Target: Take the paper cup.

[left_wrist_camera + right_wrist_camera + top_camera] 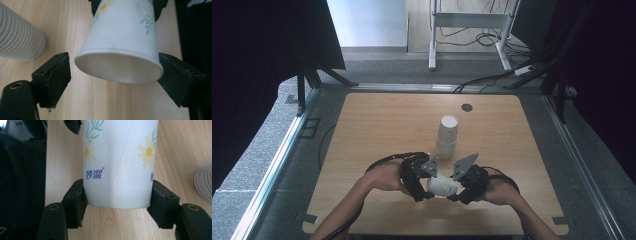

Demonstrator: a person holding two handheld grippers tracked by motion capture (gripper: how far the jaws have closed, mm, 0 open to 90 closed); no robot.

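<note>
A white paper cup [443, 186] with yellow flowers and blue print lies level above the table's near part, between my two grippers. My right gripper [120, 192] is shut on the cup [120, 162] near its flat end, both pads pressed on the wall. My left gripper [113, 62] stands open around the cup's [122, 40] rolled-rim end. Its left pad [58, 72] is clear of the rim and the other pad sits right by it. In the high view the left gripper [424, 192] and right gripper [458, 194] face each other.
A stack of ribbed white cups [447, 137] stands upright just beyond the grippers, mid-table, also seen as the stack [17, 37] and stack [203, 185]. The wooden table [377, 125] has a dark round grommet [467, 107] near its far edge. Black frames flank both sides.
</note>
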